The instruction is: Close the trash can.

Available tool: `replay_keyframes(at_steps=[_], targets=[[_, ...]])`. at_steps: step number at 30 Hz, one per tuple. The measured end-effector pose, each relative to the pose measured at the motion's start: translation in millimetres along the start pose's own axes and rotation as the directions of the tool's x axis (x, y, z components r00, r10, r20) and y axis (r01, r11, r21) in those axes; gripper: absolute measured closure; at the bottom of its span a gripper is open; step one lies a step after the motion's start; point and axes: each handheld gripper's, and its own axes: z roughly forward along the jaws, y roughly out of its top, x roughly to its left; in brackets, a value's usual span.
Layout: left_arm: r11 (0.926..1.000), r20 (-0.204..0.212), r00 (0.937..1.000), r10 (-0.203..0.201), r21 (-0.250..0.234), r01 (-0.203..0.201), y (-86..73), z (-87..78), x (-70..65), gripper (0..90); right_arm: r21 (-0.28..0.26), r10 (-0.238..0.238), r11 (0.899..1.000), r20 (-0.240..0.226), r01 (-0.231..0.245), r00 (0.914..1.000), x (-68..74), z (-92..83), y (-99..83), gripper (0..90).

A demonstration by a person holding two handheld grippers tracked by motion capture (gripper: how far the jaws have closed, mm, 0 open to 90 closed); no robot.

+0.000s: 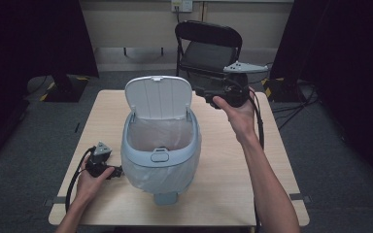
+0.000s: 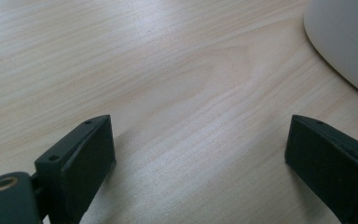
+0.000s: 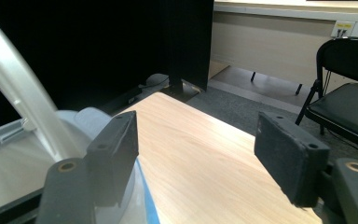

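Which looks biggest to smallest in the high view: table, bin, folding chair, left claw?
1. table
2. bin, lid up, bag-lined
3. folding chair, though it stands farther from the camera, so its true size against the bin is unsure
4. left claw, smallest by far

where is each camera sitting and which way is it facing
High view: fixed above the person's side, looking forward and down on the table and open-lidded bin; both forearms show, the left hand-held gripper and the right hand-held gripper.
Left gripper view: rides low, facing the tabletop; its open jaws show.
Right gripper view: raised beside the bin's lid, facing the chair; its open jaws show.
Shared: high and right views both show the bin, table and chair.
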Motion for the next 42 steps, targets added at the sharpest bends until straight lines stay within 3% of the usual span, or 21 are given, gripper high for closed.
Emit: replay_keyframes(at_steps=[1, 2, 5, 6, 17, 19, 22, 25, 28, 37, 42], targets=[[1.0000, 0.000, 1.0000, 0.000, 0.000, 0.000, 0.0, 0.0, 0.0, 7.7, 0.000, 0.000, 1.000, 0.000, 0.000, 1.0000, 0.0, 0.0, 0.0, 29.8], [1.0000, 0.000, 1.0000, 0.000, 0.000, 0.000, 0.0, 0.0, 0.0, 7.7, -0.003, 0.041, 0.999, -0.034, -0.042, 0.9986, -1.4, 3.2, 0.4, 30.0], [1.0000, 0.000, 1.0000, 0.000, 0.000, 0.000, 0.0, 0.0, 0.0, 7.7, -0.011, 0.033, 0.999, -0.041, -0.034, 0.9986, 1.6, 5.3, 1.2, 29.9], [1.0000, 0.000, 1.0000, 0.000, 0.000, 0.000, 0.0, 0.0, 0.0, 7.7, -0.016, 0.035, 0.999, -0.078, -0.036, 0.9964, 4.8, 7.0, 2.3, 31.1], [1.0000, 0.000, 1.0000, 0.000, 0.000, 0.000, 0.0, 0.0, 0.0, 7.7, -0.026, 0.030, 0.999, -0.115, -0.033, 0.9929, 8.0, 5.4, 3.7, 36.8], [1.0000, 0.000, 1.0000, 0.000, 0.000, 0.000, 0.0, 0.0, 0.0, 7.7, -0.014, 0.030, 0.999, -0.142, -0.032, 0.9894, 9.5, 4.9, 3.7, 36.2], [1.0000, 0.000, 1.0000, 0.001, 0.001, -0.001, 0.0, -0.1, 0.1, 7.7, 0.013, 0.005, 1.000, -0.184, -0.002, 0.9828, 18.8, 4.8, 3.0, 35.9], [1.0000, 0.000, 1.0000, 0.001, 0.000, -0.001, 0.0, 0.0, 0.0, 7.7, 0.019, -0.016, 1.000, -0.188, 0.019, 0.9820, 24.4, 3.2, 2.6, 35.8], [1.0000, 0.000, 1.0000, 0.001, 0.000, -0.001, 0.0, 0.0, 0.1, 7.7, 0.030, -0.045, 0.998, -0.220, 0.053, 0.9745, 38.1, -3.5, -1.0, 34.7], [1.0000, 0.000, 1.0000, 0.001, 0.001, -0.001, 0.0, -0.1, 0.1, 7.7, 0.057, -0.067, 0.995, -0.229, 0.082, 0.9711, 58.3, -12.1, -21.1, 33.4], [1.0000, 0.000, 1.0000, 0.001, 0.001, -0.001, 0.0, -0.1, 0.1, 7.7, 0.101, -0.095, 0.987, -0.283, 0.128, 0.9543, 79.8, -7.8, -26.5, 31.9]])
